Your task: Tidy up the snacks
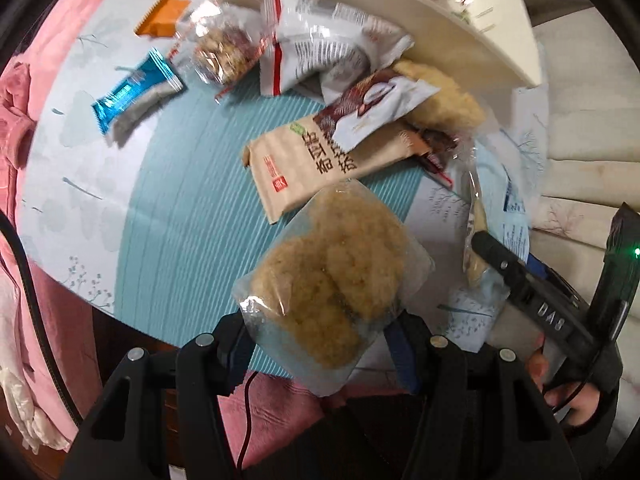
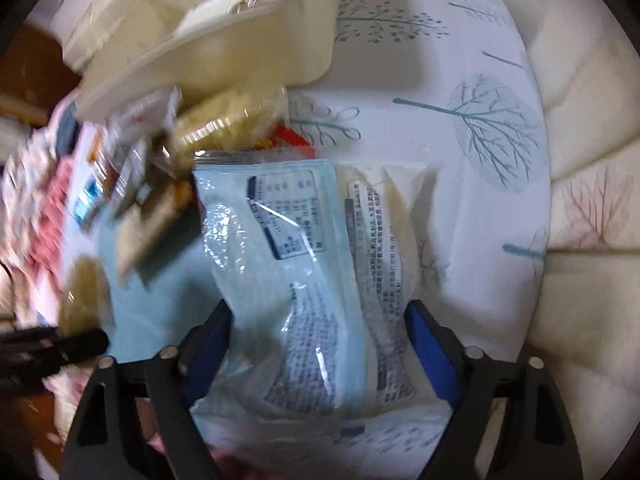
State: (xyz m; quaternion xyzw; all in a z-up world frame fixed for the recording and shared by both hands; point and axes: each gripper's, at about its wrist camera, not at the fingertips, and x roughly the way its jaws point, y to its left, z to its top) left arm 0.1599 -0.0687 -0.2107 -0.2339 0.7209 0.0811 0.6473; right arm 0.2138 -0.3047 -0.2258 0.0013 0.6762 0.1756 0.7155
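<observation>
My left gripper (image 1: 320, 332) is shut on a clear packet of crumbly yellow cake (image 1: 332, 276) and holds it above the table's near edge. My right gripper (image 2: 320, 328) is shut on a pale blue snack packet (image 2: 296, 276) with printed text; it also shows in the left wrist view (image 1: 504, 264). A cream bin (image 1: 400, 12) stands at the back, seen also in the right wrist view (image 2: 224, 52). Loose snacks lie before it: a tan packet (image 1: 320, 168), a white and brown packet (image 1: 376, 104), a white and red packet (image 1: 320, 40), a nut bar (image 1: 224, 52), a blue bar (image 1: 136, 92) and an orange packet (image 1: 164, 16).
The table wears a white and teal cloth (image 1: 180, 200) with tree prints. A pink garment (image 1: 24, 128) lies at the left. A cream cushioned seat (image 2: 592, 200) is at the right. A black cable (image 1: 32, 280) hangs at the left.
</observation>
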